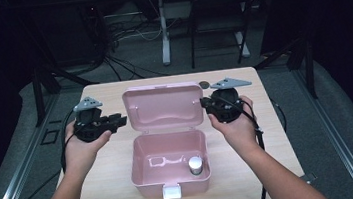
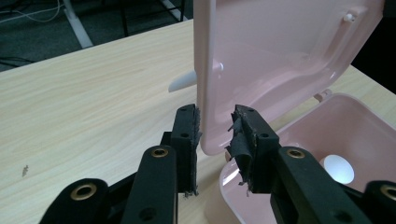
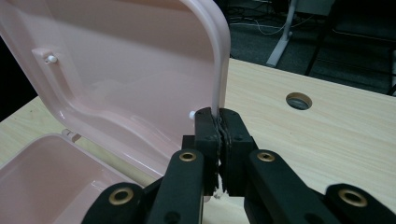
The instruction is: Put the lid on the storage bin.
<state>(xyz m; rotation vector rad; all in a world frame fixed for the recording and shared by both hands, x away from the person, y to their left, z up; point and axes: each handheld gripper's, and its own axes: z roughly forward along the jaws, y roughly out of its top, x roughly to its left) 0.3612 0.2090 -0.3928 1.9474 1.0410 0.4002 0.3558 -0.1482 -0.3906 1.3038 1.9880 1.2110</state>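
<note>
A light wood-grain table (image 1: pixel 274 133) with a round hole (image 1: pixel 204 83) near its far edge is seen on a grey floor (image 1: pixel 348 125), and an open pink box (image 1: pixel 170 168) is rested directly on it near the front edge, lid raised

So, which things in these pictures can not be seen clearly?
- Small bottle in the pink box: high view, too small to read; left gripper view, claw finger covers all but its white cap.
- Box front: both gripper views, cut off by the edge.
</note>
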